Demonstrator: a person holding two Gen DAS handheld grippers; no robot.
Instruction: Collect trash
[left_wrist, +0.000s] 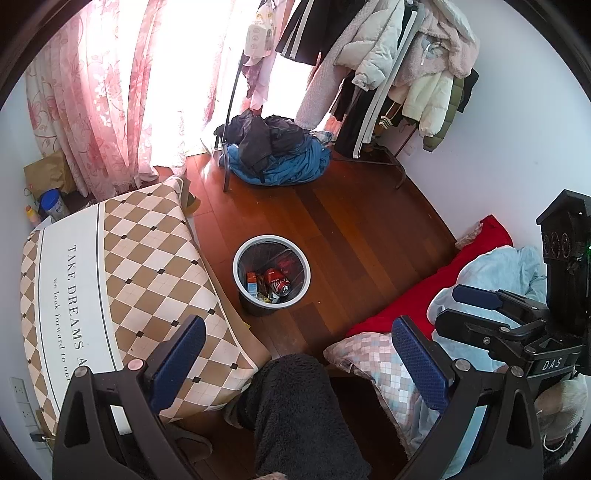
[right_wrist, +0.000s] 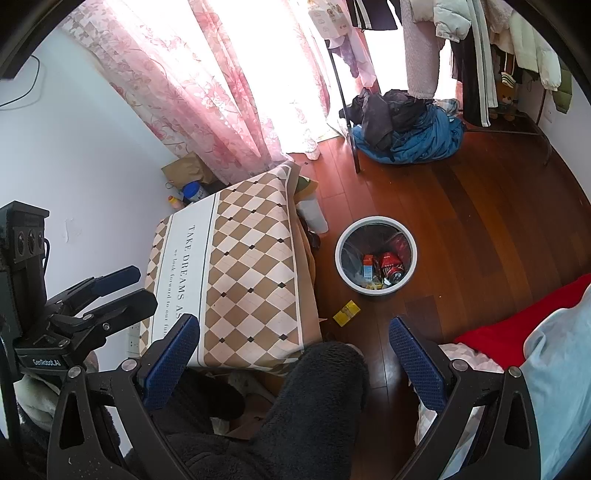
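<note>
- While both grippers hang high over the room, we see the one loose piece of trash: a small yellow wrapper lying flat on the wooden floor, just beside the near rim of the white wastebasket and close to the corner of the checkered tablecloth.
- From the left wrist view the wrapper is hidden, or nearly so, behind the edge of that cloth.
- We hold the right gripper with its blue pads spread wide and nothing between them; a knee in dark fleece fills the gap beneath.
- The left gripper is likewise spread and empty.
- We judge the wrapper light, thin and limp, probably foil or paper, so it will weigh nothing but may skid on the polished boards or fold under a pad.
- We would take it across its narrow width, at a raised or creased edge if one shows, with one pad pressed to the floor to scoop under it.
- The wastebasket already holds a red drink can, a small carton and scraps, so the drop is short.
</note>
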